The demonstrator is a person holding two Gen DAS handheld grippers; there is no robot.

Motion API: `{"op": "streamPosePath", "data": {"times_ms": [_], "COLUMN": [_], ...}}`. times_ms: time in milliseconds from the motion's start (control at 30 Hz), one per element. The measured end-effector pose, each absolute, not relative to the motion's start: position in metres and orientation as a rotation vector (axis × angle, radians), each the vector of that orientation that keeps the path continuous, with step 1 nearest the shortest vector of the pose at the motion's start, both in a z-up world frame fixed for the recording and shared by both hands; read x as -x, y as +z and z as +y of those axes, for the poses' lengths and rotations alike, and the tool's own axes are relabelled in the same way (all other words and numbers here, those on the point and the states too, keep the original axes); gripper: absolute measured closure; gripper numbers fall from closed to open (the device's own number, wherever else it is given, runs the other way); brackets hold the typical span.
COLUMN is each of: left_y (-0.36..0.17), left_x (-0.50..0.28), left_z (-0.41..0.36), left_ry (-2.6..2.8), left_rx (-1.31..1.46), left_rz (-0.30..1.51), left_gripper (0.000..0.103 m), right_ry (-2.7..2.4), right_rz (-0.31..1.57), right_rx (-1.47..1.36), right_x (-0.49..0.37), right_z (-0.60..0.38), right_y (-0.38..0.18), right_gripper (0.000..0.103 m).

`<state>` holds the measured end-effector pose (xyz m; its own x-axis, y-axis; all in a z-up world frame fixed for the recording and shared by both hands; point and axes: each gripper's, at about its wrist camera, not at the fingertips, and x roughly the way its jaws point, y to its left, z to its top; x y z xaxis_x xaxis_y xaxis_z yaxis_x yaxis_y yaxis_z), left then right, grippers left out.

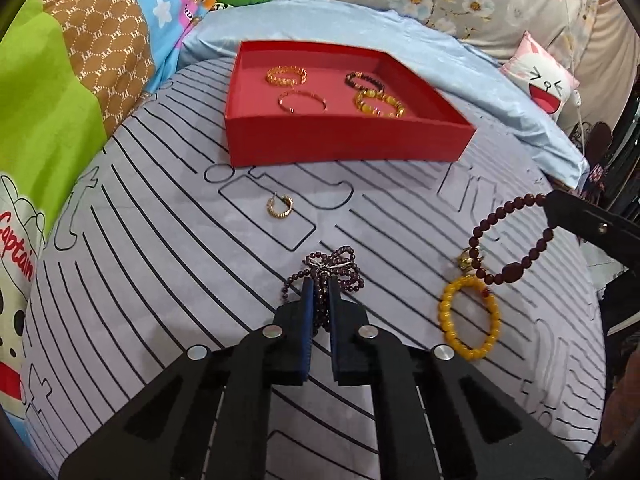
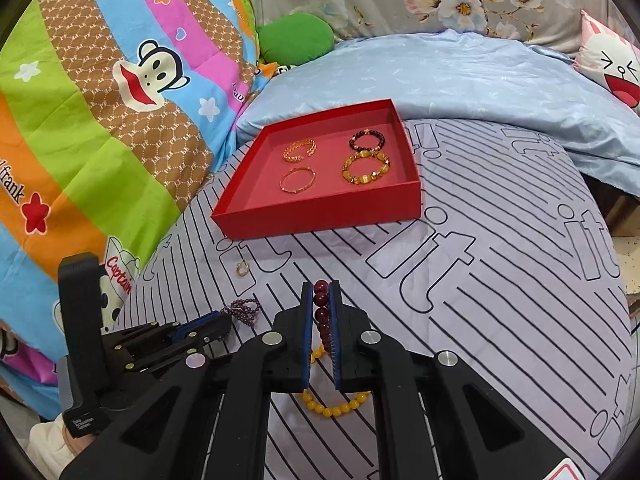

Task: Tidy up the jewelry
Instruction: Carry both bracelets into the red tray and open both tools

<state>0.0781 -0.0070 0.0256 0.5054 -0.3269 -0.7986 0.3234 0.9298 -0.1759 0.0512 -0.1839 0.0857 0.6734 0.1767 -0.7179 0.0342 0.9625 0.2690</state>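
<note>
On a lilac bedsheet (image 1: 168,264) printed with black lines, a red tray (image 1: 344,146) lies at the 12 o'clock side of the left wrist view. It holds four bracelets: a gold chain bracelet (image 1: 286,76) at 10 o'clock within the tray, a thin gold bangle (image 1: 303,101) at 7 o'clock, a dark bead bracelet (image 1: 365,81) at 1 o'clock, and an amber bead bracelet (image 1: 380,104) at 4 o'clock, touching the dark one. The left gripper (image 1: 319,286) has its jaws closed on a bunched purple bead strand (image 1: 330,266), which rests on the sheet just in front of the fingertips. A gold hoop earring (image 1: 280,207) lies on the sheet at 12 o'clock from that gripper, between it and the tray. The right gripper (image 2: 321,286) has its jaws clamped on a maroon bead bracelet (image 1: 510,236), whose loop hangs clear of the sheet at 3 o'clock in the left wrist view. A yellow bead bracelet (image 1: 470,318) lies flat on the sheet below that loop, with a small gold object (image 1: 466,259), too small to identify, just beside it at 12 o'clock.
</note>
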Motion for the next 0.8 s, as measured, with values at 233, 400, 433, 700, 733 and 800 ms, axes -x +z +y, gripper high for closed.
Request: {"op": "streamPosePath", "data": {"times_ms": [233, 400, 433, 700, 733, 800], "left_y": [0.064, 0.088, 0.092, 0.113, 0.115, 0.12], "left_x": [-0.08, -0.085, -0.087, -0.108, -0.111, -0.118], "left_z": [0.008, 0.018, 0.019, 0.021, 0.02, 0.019], "left_ry": [-0.401, -0.399, -0.399, -0.39, -0.391, -0.39], "left_rx": [0.049, 0.062, 0.061, 0.054, 0.053, 0.051], "left_rz": [0.91, 0.878, 0.873, 0.843, 0.838, 0.825], "left_gripper": [0.097, 0.097, 0.097, 0.096, 0.096, 0.096], "right_ry": [0.038, 0.009, 0.003, 0.01, 0.012, 0.02], "right_rz": [0.785, 0.76, 0.759, 0.736, 0.731, 0.721], "right_rx": [-0.276, -0.283, -0.28, -0.249, -0.244, -0.242], "right_x": [-0.049, -0.048, -0.049, -0.064, -0.066, -0.074], "right_z": [-0.207, -0.223, -0.225, -0.226, -0.225, -0.224], "right_y": [0.108, 0.12, 0.122, 0.134, 0.136, 0.14], "right_gripper": [0.095, 0.095, 0.095, 0.095, 0.095, 0.095]}}
